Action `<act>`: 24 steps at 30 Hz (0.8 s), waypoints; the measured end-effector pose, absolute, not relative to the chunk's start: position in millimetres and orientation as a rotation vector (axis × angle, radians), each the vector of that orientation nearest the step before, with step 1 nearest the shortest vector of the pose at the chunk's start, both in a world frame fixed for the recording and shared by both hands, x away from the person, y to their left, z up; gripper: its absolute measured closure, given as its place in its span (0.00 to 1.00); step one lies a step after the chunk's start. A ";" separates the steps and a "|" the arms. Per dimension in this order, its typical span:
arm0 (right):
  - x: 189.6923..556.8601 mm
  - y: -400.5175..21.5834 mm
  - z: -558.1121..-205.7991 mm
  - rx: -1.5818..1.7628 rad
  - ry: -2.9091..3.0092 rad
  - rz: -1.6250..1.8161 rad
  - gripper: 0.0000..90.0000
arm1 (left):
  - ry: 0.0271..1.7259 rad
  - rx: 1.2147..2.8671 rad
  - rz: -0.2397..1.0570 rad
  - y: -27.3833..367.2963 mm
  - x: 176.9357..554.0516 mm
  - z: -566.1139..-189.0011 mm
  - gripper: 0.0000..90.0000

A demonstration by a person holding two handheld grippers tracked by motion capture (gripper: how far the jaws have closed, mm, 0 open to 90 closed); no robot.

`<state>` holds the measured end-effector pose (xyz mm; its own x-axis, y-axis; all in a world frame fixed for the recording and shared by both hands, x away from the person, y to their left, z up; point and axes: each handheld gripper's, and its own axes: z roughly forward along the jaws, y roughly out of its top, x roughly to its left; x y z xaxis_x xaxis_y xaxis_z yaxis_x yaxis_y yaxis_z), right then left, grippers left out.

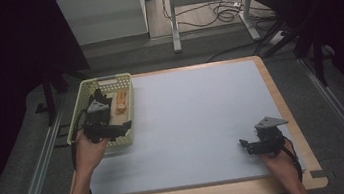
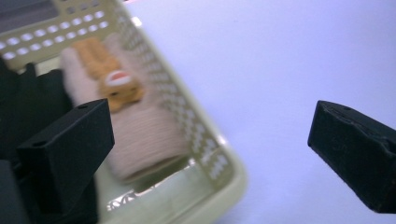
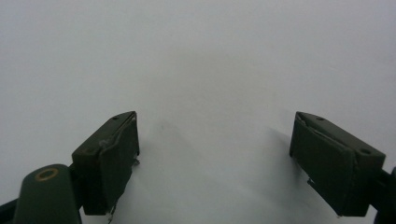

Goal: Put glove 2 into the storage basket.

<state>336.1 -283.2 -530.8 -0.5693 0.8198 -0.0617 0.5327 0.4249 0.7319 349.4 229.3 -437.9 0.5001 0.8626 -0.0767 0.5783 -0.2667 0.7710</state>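
A pale yellow mesh basket (image 1: 105,79) stands at the table's left side. In it lie a pinkish rolled cloth (image 2: 144,135) with an orange figure (image 2: 119,86) on it, seen as an orange patch (image 1: 120,104) from above, and something dark (image 2: 28,98). My left gripper (image 1: 122,127) hovers over the basket's near right part. Its jaws stand wide open (image 2: 212,116), one over the basket, one over the mat, with nothing between them. My right gripper (image 1: 245,147) rests low at the front right of the mat, open (image 3: 215,123) and empty.
A light mat (image 1: 198,118) covers most of the wooden table (image 1: 280,93). The basket's near right corner (image 2: 233,186) lies just below the left jaws. Beyond the table stand a white cabinet (image 1: 101,15), metal legs and cables on the floor.
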 end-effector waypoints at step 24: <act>336.0 -283.1 -530.8 1.147 2.273 0.949 0.18 | 0.957 2.040 0.424 164.3 309.1 -478.0 0.01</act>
<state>336.0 -283.1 -530.8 -0.5704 0.8190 -0.0628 0.5313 0.4262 0.7322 309.1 164.3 -478.0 0.6535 0.7559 -0.0397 0.4782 -0.3716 0.7958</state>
